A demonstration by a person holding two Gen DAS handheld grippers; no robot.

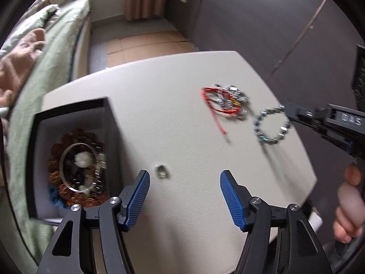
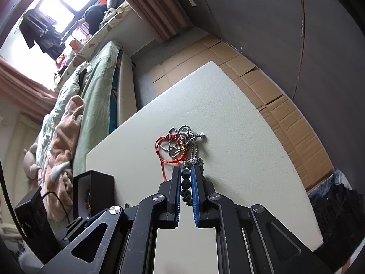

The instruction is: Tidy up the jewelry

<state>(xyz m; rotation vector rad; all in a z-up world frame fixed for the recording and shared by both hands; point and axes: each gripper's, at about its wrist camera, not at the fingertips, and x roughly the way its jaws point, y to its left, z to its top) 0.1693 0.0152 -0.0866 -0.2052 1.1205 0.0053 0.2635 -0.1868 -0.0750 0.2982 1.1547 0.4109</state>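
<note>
A grey-blue bead bracelet [image 1: 271,124] lies on the white table [image 1: 182,114], and my right gripper [image 1: 286,110] is shut on its far side. In the right wrist view the beads [image 2: 186,183] sit pinched between the blue pads [image 2: 195,196] of that gripper [image 2: 185,171]. A tangle of silver chain and red cord [image 1: 228,101] lies just left of the bracelet; it also shows in the right wrist view [image 2: 182,145]. A small silver ring [image 1: 162,171] lies close in front of my left gripper [image 1: 184,175], which is open and empty. A black box [image 1: 68,155] at the left holds several bracelets.
A bed with green bedding [image 1: 45,73] runs along the table's left side. The table's right edge [image 1: 303,150] drops to a dark floor. Cardboard sheets [image 2: 262,86] cover the floor beyond the table. The box also shows in the right wrist view [image 2: 95,191].
</note>
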